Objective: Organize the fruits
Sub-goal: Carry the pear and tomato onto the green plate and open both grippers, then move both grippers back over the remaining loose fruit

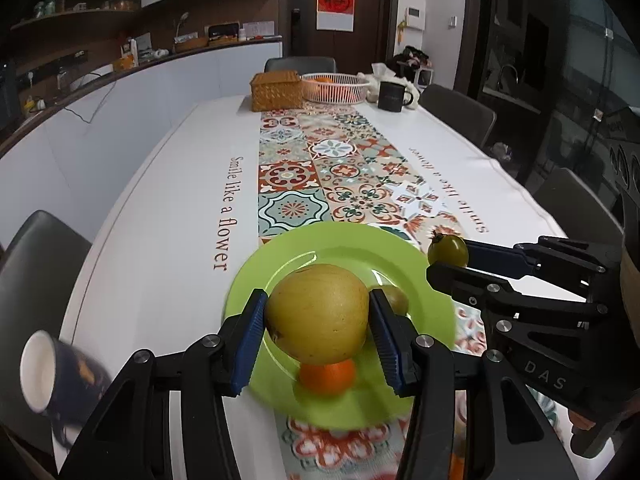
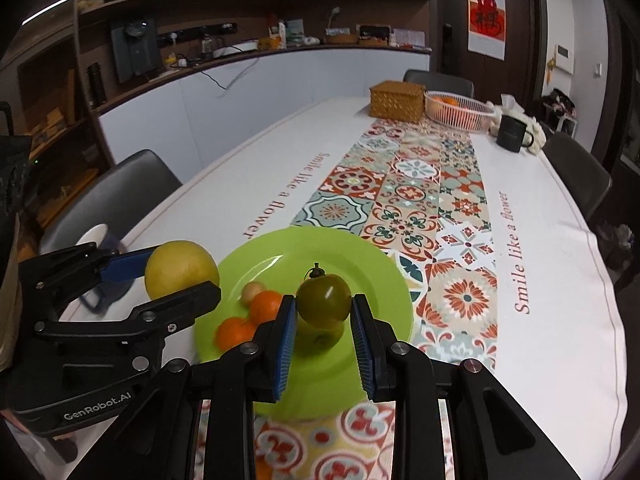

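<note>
Green, the round plastic plate (image 1: pixel 256 280) lay on the patterned runner of the white desk, carrying two small oranges (image 2: pixel 266 306) and a little pale fruit (image 2: pixel 251 291). Above it, the left tongs (image 1: pixel 318 312) gripped a large yellow pear-like fruit (image 1: pixel 318 314). The right tongs (image 2: pixel 323 308) clasped a small green tomato (image 2: pixel 324 300), stem pointing up. A dark mug (image 1: pixel 60 376) lay tilted at near left.

lime-green plate (image 1: pixel 276 264), yellow pear (image 1: pixel 318 312), floral-tiled runner (image 1: pixel 340 168).

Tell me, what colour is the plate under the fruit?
Bright lime green. The plate shows best in the right wrist view, where more of its bare surface is visible.
</note>
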`<action>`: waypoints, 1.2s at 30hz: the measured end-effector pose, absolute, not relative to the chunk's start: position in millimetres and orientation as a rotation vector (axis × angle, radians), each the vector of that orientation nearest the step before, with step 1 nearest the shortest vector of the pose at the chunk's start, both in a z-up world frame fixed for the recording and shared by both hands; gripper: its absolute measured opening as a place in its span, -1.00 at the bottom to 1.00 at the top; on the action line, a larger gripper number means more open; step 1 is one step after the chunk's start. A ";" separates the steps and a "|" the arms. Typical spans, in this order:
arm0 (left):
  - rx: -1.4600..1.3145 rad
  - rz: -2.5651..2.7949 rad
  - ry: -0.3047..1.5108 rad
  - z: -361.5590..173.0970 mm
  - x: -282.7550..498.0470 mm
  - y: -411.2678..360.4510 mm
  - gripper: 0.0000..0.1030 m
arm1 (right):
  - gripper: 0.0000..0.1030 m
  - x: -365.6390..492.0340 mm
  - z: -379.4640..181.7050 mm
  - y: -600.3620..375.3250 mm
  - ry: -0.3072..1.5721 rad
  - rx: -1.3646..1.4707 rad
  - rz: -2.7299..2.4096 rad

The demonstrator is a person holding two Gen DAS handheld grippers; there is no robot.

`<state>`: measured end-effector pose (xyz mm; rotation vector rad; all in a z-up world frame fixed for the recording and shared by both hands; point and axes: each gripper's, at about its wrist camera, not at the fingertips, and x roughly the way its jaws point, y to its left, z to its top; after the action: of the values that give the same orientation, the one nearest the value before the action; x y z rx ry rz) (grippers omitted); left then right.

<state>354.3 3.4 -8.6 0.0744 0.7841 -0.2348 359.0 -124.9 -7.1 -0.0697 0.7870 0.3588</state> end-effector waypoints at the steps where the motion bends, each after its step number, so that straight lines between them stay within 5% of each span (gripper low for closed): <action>1: 0.079 -0.235 0.793 -13.3 363.4 2.0 -0.02 | -0.44 367.8 -11.6 -125.0 0.798 -0.068 0.350; 15: 0.105 -0.218 0.868 -46.5 413.6 -5.1 0.02 | -0.43 415.8 -50.8 -131.4 0.894 -0.019 0.332; 18: 0.117 -0.200 0.839 -41.2 408.6 -2.6 0.23 | -0.26 416.3 -53.7 -134.4 0.900 -0.007 0.325; 36: 0.129 -0.141 0.730 12.2 304.9 0.8 0.42 | 0.15 321.5 0.7 -155.8 0.728 0.000 0.274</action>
<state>304.9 0.8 12.2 0.1286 0.7297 -0.1410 321.5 -155.8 0.7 -0.0001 0.7278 0.2742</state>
